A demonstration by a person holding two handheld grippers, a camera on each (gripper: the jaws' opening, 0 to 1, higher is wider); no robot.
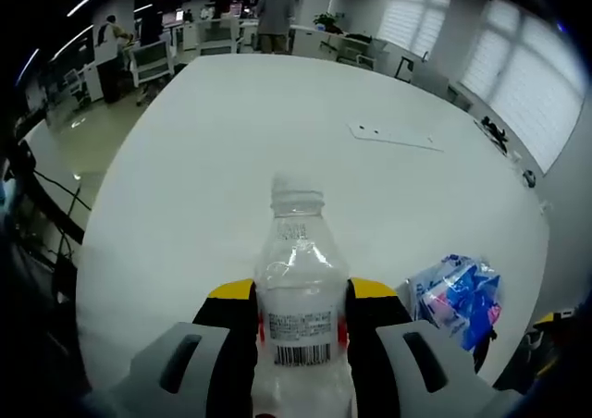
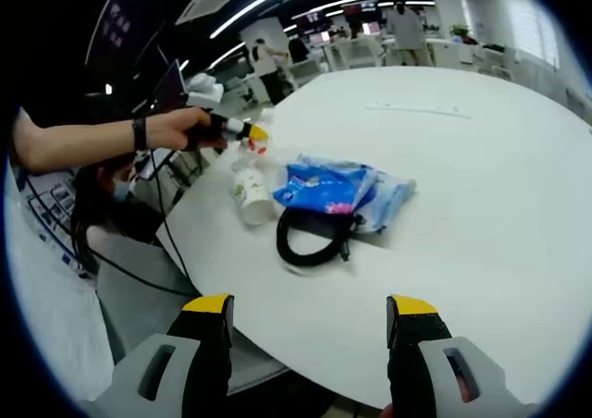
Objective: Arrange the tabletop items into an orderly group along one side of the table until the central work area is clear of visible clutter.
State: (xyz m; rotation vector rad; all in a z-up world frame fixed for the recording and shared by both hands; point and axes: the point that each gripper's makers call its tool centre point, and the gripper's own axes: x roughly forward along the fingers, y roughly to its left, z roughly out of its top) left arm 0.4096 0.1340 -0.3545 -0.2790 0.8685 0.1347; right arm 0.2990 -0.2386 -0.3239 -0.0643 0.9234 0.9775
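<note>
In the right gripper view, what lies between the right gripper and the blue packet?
A coiled black cable lies on the white table, between the open right gripper and the blue packet, touching the packet.

Clear glossy plastic bottle (image 1: pixel 298 298), ribbed, with printed paper label. White round table (image 1: pixel 231 150): smooth, matt, faint sheen. Blue-white crinkly plastic-film packet (image 2: pixel 344 190), shiny. Black coiled cable (image 2: pixel 313 238), smooth rubbery jacket. Left gripper (image 1: pixel 301 321): matt grey plastic body, yellow-and-black tips.
</note>
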